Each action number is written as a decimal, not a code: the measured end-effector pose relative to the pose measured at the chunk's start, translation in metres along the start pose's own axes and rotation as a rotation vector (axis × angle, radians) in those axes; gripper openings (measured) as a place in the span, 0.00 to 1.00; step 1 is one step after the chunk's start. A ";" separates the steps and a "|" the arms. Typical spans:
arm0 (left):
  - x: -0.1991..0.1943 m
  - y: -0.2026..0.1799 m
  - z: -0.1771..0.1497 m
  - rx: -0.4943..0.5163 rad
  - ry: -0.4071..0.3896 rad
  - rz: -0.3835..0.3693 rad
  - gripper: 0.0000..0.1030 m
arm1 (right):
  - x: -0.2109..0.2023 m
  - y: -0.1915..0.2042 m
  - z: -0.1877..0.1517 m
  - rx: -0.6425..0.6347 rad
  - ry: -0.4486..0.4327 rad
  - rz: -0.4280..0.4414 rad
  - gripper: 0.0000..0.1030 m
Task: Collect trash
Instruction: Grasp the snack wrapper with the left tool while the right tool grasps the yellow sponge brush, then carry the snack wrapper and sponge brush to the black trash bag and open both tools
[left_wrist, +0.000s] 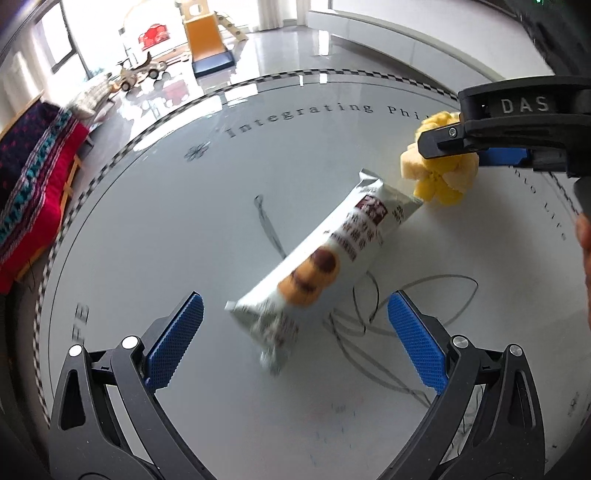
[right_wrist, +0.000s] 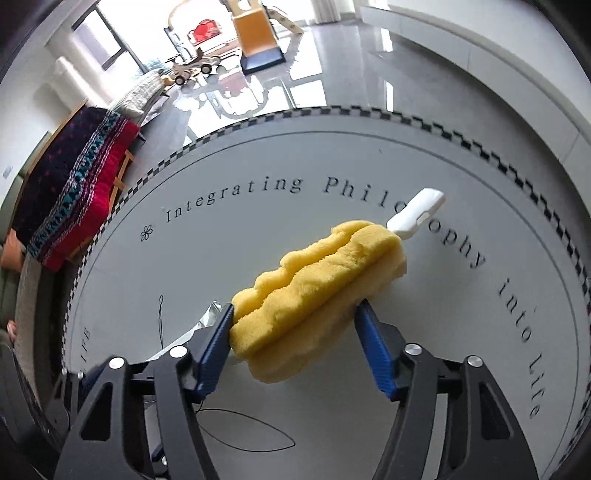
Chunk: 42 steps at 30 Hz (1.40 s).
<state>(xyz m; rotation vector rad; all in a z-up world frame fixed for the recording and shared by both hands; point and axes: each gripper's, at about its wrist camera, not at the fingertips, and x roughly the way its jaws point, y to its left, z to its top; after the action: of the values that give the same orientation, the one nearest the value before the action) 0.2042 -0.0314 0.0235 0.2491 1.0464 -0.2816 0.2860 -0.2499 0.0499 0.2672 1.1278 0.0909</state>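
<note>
on the worktop (left_wrist: 155, 229), we are hovering our left hand-held gripper (left_wrist: 295, 321) spread wide around the blurred snack wrapper (left_wrist: 317, 266); our right hand-held gripper (right_wrist: 295, 325) is clamping the yellow sponge brush (right_wrist: 317, 288).

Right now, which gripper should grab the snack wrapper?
Left. The left gripper is open with the snack wrapper lying between its fingers; the right gripper is already closed on the yellow sponge.

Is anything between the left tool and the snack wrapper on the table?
Nothing visible. The left tool is open, with the wrapper's near end lying between its fingers. The yellow sponge brush, clamped by the right tool, sits at the wrapper's far end, not in the approach path.
</note>
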 end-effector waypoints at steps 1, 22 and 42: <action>0.003 -0.002 0.003 0.011 0.005 -0.002 0.94 | 0.000 -0.001 0.000 -0.012 -0.007 -0.002 0.61; -0.024 -0.017 -0.033 -0.064 -0.002 -0.116 0.35 | -0.038 0.002 -0.030 -0.079 -0.066 0.086 0.53; -0.079 -0.006 -0.101 -0.238 -0.033 -0.193 0.34 | -0.072 -0.008 -0.155 -0.199 0.033 0.127 0.59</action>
<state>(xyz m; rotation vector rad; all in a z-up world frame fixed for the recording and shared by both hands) 0.0828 0.0052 0.0436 -0.0718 1.0619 -0.3305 0.1149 -0.2466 0.0487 0.1598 1.1255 0.3194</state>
